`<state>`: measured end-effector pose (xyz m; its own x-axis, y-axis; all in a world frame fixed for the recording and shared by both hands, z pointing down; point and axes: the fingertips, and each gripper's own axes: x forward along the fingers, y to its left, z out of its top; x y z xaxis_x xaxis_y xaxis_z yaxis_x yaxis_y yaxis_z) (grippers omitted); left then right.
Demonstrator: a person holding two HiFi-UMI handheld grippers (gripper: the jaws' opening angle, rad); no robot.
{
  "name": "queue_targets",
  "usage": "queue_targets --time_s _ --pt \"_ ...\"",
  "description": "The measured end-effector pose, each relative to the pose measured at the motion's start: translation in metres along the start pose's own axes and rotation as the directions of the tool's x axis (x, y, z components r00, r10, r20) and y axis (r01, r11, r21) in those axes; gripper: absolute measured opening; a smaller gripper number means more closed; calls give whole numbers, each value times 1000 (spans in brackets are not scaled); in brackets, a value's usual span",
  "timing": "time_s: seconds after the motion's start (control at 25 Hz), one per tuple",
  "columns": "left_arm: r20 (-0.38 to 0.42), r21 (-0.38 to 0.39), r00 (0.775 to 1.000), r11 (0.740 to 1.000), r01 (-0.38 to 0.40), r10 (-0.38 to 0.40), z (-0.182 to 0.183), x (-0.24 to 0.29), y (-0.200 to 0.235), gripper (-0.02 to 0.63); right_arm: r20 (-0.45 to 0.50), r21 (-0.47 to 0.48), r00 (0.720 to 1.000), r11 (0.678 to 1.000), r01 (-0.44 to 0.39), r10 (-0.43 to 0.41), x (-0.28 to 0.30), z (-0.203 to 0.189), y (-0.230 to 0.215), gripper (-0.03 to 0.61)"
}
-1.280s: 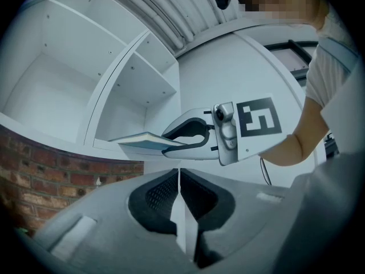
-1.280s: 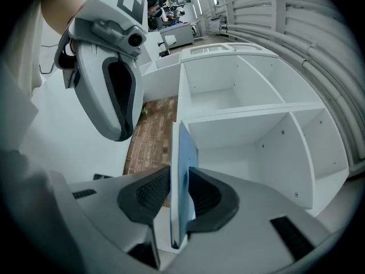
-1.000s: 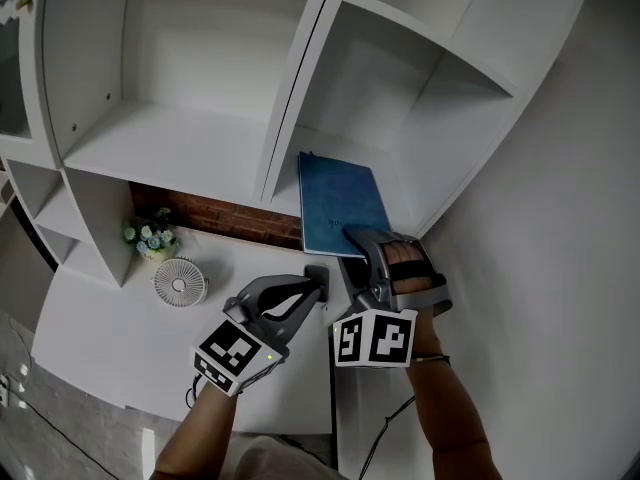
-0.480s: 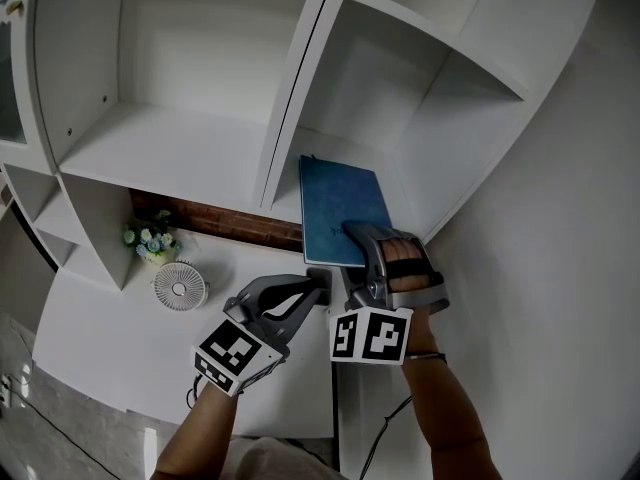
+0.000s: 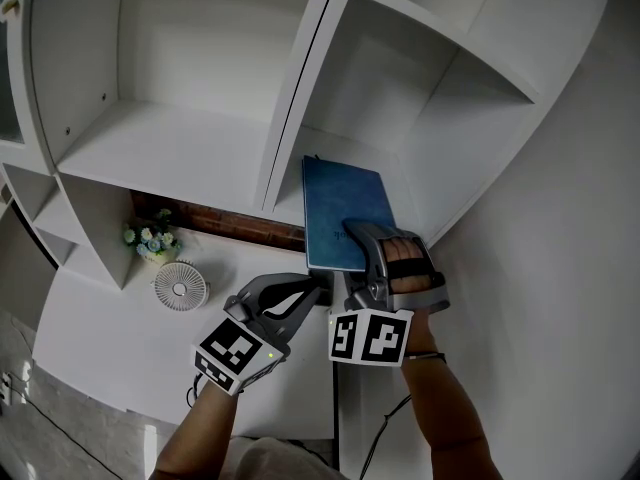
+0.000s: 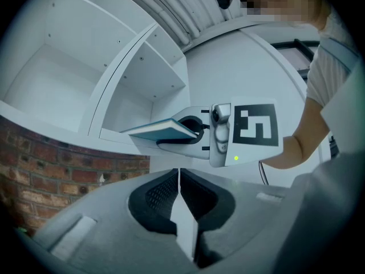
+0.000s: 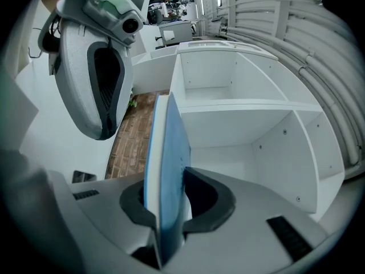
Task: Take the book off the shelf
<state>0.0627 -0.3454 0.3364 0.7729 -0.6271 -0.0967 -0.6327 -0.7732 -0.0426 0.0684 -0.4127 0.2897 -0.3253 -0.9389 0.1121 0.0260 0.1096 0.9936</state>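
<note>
Blue flat hardcover book (image 5: pixel 345 208) clamped between right gripper (image 5: pixel 362 238) jaws, drawn slightly further off white shelf (image 5: pixel 180 148), left gripper (image 5: pixel 316 288) closed, empty.

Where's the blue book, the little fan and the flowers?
blue book (image 5: pixel 345 208), head view, middle of its cover.
little fan (image 5: pixel 180 284), head view, centre of its grille.
flowers (image 5: pixel 150 236), head view, on the blossoms.
</note>
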Motion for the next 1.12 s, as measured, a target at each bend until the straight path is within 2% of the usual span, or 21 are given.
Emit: queue_targets --time_s 1.12 --pt "-3 -2 1000 1000 10 -10 0 -14 -13 11 -7 79 998 995 61 -60 -22 1 -1 55"
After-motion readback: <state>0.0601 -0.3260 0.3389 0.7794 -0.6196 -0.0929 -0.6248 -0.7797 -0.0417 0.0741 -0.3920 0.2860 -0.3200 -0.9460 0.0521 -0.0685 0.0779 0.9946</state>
